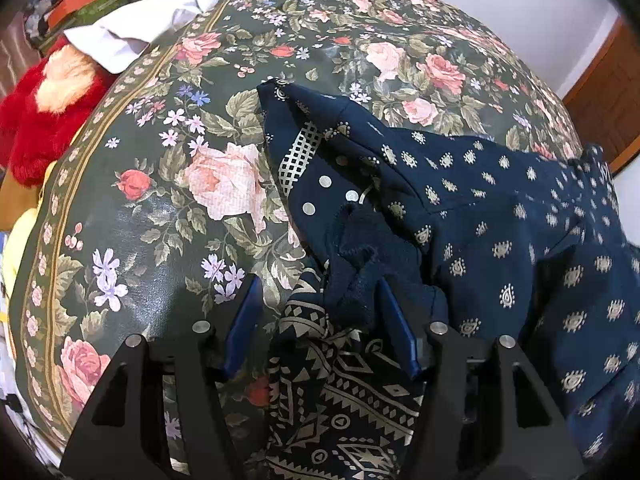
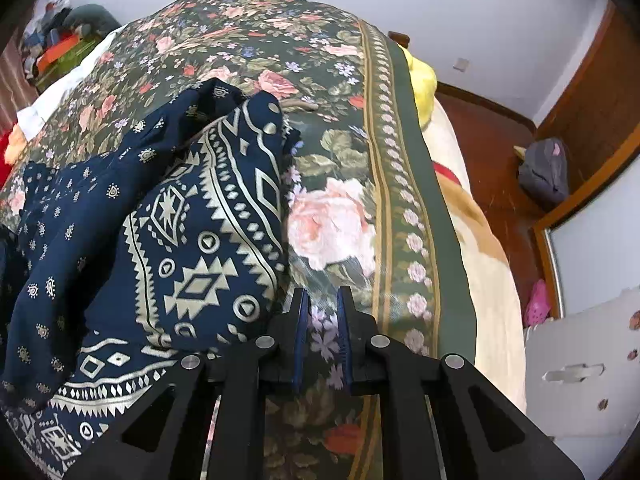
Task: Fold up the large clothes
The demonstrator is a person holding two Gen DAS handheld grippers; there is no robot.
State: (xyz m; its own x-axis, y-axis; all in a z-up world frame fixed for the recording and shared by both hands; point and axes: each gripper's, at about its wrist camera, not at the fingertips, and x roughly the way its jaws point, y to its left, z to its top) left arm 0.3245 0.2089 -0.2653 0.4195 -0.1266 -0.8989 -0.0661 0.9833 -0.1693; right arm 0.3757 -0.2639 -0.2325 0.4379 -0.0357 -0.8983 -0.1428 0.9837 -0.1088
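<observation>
On a bed (image 1: 132, 216) covered with a flowered spread, a navy dress (image 1: 500, 216) printed in pale gold motifs lies crumpled toward the near edge. Thin and limp, it looks light and likely to slide and sag, so a hem or shoulder seam seems the surest place to take hold. At left, the left claw (image 1: 320, 312) is spread around a bunched fold without pressing it. At right, the right claw (image 2: 323, 312) is pressed nearly together on nothing, just beside the dress's patterned border (image 2: 208, 240).
</observation>
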